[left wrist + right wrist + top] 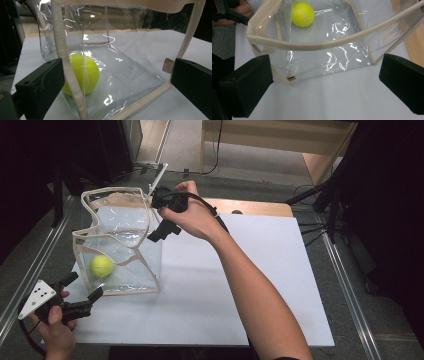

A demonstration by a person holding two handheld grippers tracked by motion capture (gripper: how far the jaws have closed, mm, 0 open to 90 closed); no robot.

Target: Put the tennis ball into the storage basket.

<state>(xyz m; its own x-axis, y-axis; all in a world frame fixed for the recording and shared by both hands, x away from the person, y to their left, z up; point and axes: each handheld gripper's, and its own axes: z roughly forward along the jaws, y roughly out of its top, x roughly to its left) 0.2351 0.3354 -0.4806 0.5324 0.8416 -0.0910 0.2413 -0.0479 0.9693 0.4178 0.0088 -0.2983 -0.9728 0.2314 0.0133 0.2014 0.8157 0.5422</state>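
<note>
White paper covers your tabletop (240, 285), and dark stands and grey floor sit all around it. On the paper stands one clear plastic bag (125, 245) with a cream cloth edge. Its top is open wide. Inside it, on the bottom, near the corner closest to your left hand, lies one yellow tennis ball (101, 266). I count one bag, one ball, and two grippers.

Your right gripper (159, 217) hangs over the far right side of the bag's open top. Its jaws stand wide open and hold nothing. From the right gripper view you look down over the cloth rim (312, 46) and see the tennis ball (303, 14) resting below. I think the ball sits there because it went in through that open top, and your hand is up high so it stays clear of the rim.

Your left gripper (82, 287) waits low at the near left corner of the bag. Its jaws are open too. In the left gripper view, one cloth strip (67, 70) of the bag stands right next to one jaw, with the tennis ball (81, 73) just behind the plastic. The pads do not press on anything. I think you keep that gripper close so you can steady the floppy bag if it tips.
</note>
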